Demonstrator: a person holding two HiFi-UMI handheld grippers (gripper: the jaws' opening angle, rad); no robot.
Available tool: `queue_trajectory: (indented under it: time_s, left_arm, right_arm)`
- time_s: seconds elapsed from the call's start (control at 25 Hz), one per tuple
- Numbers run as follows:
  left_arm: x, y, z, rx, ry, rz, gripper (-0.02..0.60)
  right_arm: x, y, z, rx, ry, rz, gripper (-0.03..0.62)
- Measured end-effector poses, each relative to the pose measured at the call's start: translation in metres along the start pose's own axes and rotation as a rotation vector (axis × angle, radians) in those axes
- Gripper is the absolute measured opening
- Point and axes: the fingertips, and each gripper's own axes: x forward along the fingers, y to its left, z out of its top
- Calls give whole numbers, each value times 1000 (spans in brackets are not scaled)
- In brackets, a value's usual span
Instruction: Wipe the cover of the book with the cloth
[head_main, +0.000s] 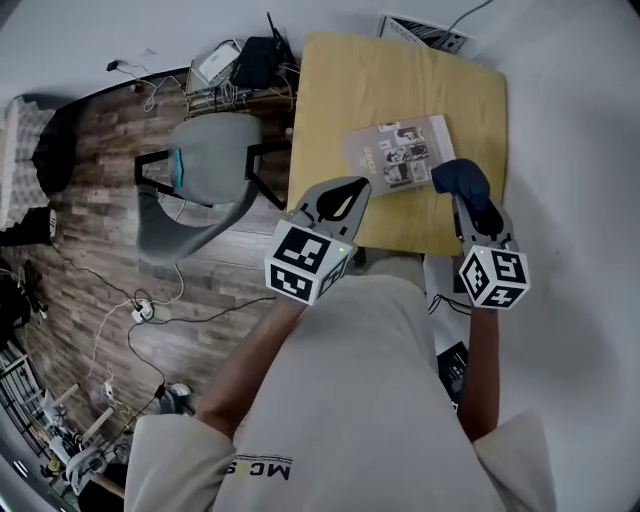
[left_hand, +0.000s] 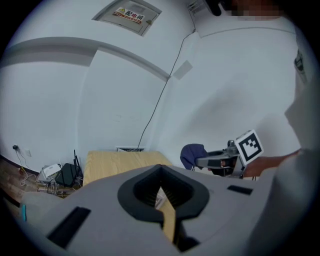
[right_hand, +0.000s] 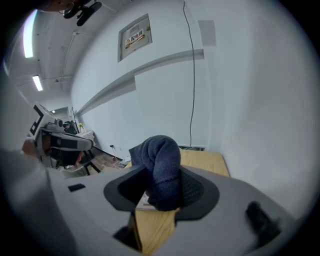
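A thin book (head_main: 398, 155) with photos on its cover lies flat on the wooden table (head_main: 340, 90), toward the near right. My right gripper (head_main: 465, 198) is shut on a bunched dark blue cloth (head_main: 462, 178), held just off the book's right edge; in the right gripper view the cloth (right_hand: 162, 167) fills the jaws and hides their tips. My left gripper (head_main: 352, 190) hovers at the book's near left corner, shut with nothing held. A sliver of the book (left_hand: 159, 200) shows through its jaws in the left gripper view. The right gripper (left_hand: 220, 161) with its cloth also appears there.
A grey chair (head_main: 205, 175) stands left of the table on the wood floor. A router and tangled cables (head_main: 250, 65) lie by the far left corner. More cables (head_main: 140, 310) trail on the floor. White wall runs along the table's right and far sides.
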Motion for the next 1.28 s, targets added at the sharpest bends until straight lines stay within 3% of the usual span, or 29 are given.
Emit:
queue_trajectory:
  time_s: [0.2,0.36,0.6,0.92,1.28]
  left_arm:
    - [-23,-10,14,4,-50,-16,9]
    - [-35,-15,33,18,-85,-27,9]
    - [-49,-32,47,121,-116,-28,9]
    - [-56,-38,65,92,-162,-45,9]
    - [-53,-44,62,75,-157,-68,9]
  right_arm:
    - [-45,21,29,6,-97,30,175]
    - [-75,35,59,-72,-166,61,175]
    - [-92,45,61,-157,-206,140,175]
    - [-98,48,70,-111,-257,134,175]
    - [-104,53,70,-100,-270,116,175]
